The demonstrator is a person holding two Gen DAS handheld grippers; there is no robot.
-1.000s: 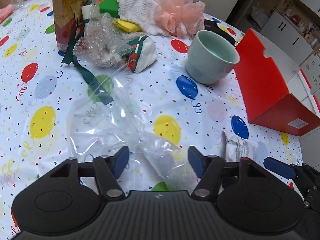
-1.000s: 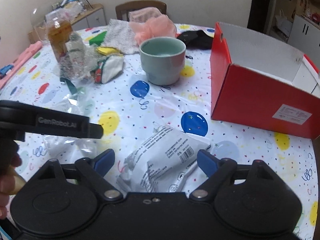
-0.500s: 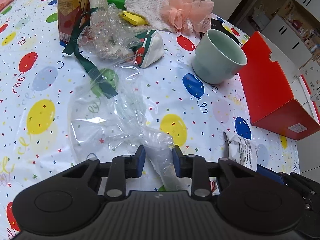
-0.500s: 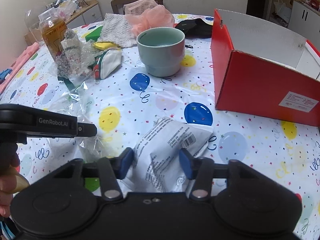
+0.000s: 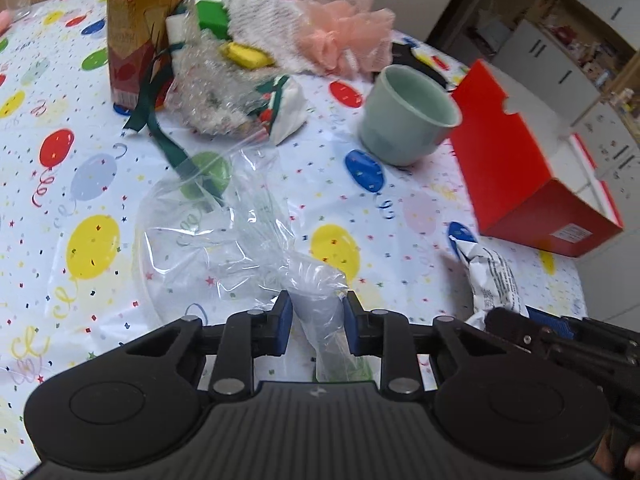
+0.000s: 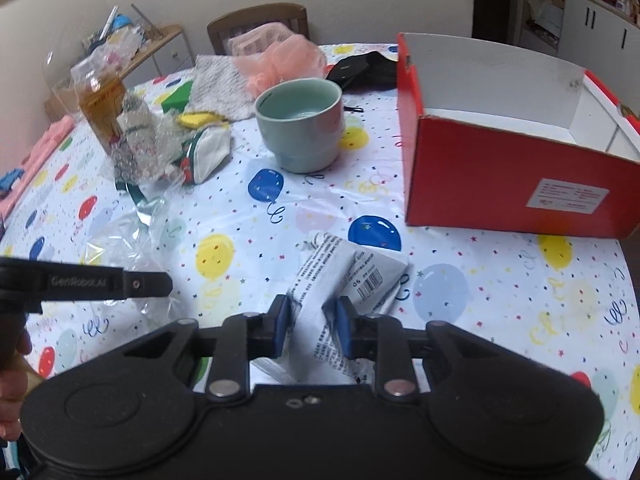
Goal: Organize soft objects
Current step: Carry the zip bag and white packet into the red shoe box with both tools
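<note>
From the left wrist view, the left gripper (image 5: pixel 315 322) is squeezing the bunched end of the clear plastic bag (image 5: pixel 224 236), which is lying well in front of the red box (image 5: pixel 532 184).

From the right wrist view, the right gripper (image 6: pixel 308 326), its jaws just closing, is pinching the white packet (image 6: pixel 344 276) near that red box (image 6: pixel 516 184). I think grabbing is done; next comes lifting both gently toward the box.

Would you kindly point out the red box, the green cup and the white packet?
red box (image 6: pixel 500 184): right wrist view, front wall.
green cup (image 6: pixel 308 136): right wrist view, outer side.
white packet (image 6: pixel 352 268): right wrist view, printed face.
</note>
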